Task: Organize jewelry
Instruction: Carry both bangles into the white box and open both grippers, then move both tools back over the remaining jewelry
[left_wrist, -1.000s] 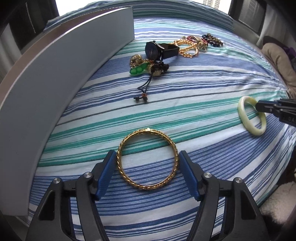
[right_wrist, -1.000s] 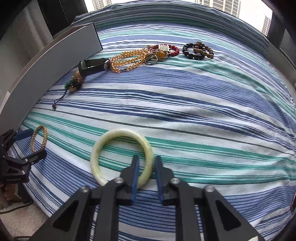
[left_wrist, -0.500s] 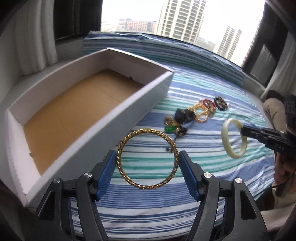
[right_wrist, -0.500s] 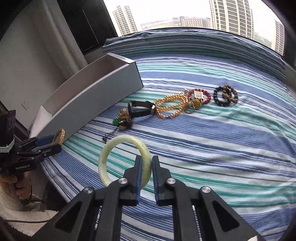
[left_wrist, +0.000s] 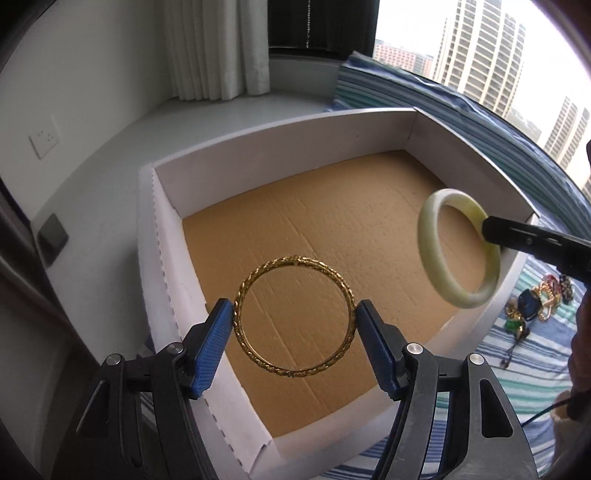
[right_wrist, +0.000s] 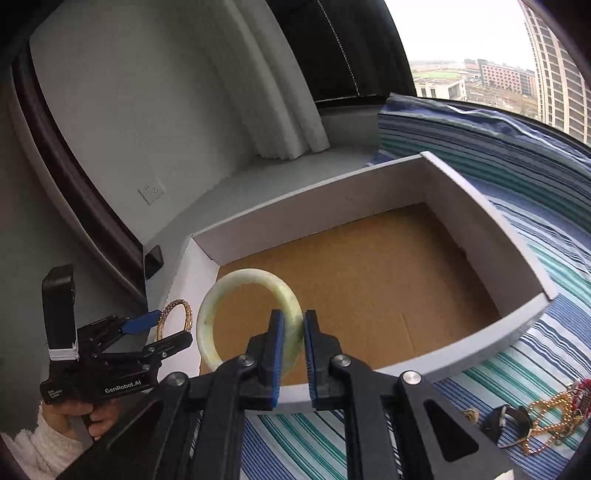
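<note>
My left gripper (left_wrist: 295, 317) is shut on a gold bangle (left_wrist: 255, 347), held by its two sides above the near end of the white box (left_wrist: 162, 266) with a brown cardboard floor. My right gripper (right_wrist: 293, 325) is shut on the rim of a pale green jade bangle (right_wrist: 221, 291) and holds it over the box (right_wrist: 369, 188). The jade bangle (left_wrist: 436, 266) also shows in the left wrist view, above the box's right side. The left gripper with the gold bangle (right_wrist: 184, 310) shows at the left in the right wrist view.
Other jewelry lies on the striped cloth to the right of the box: a watch (right_wrist: 506, 421), gold bead chains (right_wrist: 554, 410) and a green pendant (left_wrist: 511, 325). A white curtain (left_wrist: 218, 48) and wall stand behind the box.
Both grippers have lifted their bangles off the striped cloth and carried them left, to above the open box. The grips have not changed.
</note>
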